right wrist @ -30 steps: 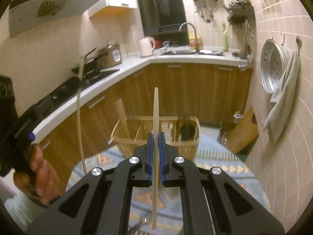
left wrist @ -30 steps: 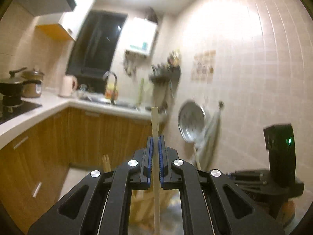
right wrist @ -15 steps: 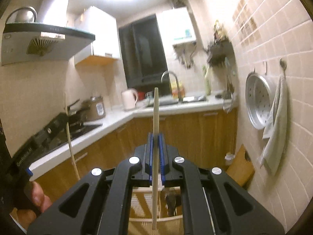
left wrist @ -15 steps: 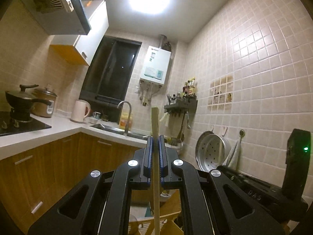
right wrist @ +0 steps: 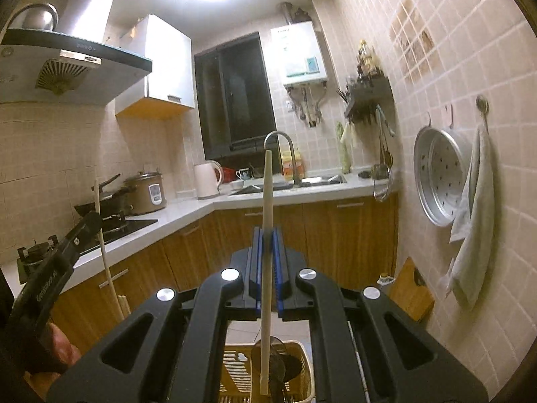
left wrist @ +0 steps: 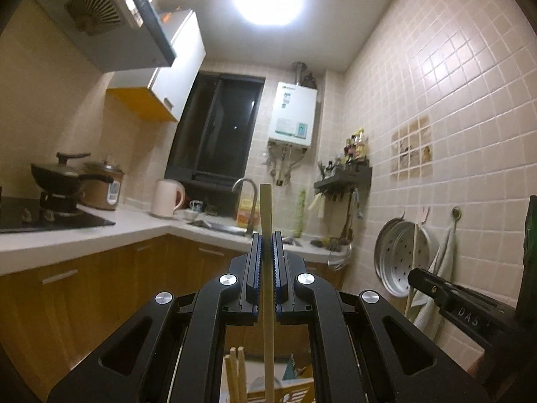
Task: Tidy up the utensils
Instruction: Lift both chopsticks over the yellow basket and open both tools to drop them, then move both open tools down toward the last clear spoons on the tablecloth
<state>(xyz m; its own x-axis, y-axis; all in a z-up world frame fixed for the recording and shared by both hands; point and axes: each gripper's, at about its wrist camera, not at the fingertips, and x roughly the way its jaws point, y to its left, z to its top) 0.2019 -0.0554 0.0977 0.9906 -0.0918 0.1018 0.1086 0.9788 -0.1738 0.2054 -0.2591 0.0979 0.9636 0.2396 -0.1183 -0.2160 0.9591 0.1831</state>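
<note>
Left wrist view: we are clamping a pale wooden chopstick (left wrist: pixel 267 268) upright in the closed left gripper (left wrist: pixel 266 262). We are pinching a second chopstick (right wrist: pixel 266 252) in the right gripper (right wrist: pixel 266 255), its lower tip hanging over the utensil basket (right wrist: pixel 302 386), which is holding dark utensils (right wrist: pixel 282 366).

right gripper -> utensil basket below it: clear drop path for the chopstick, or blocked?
Probably yes. The right gripper is shut on a chopstick held roughly upright, its lower end over the basket. Dark utensils already stand in that compartment just beside the tip and may crowd it.
</note>
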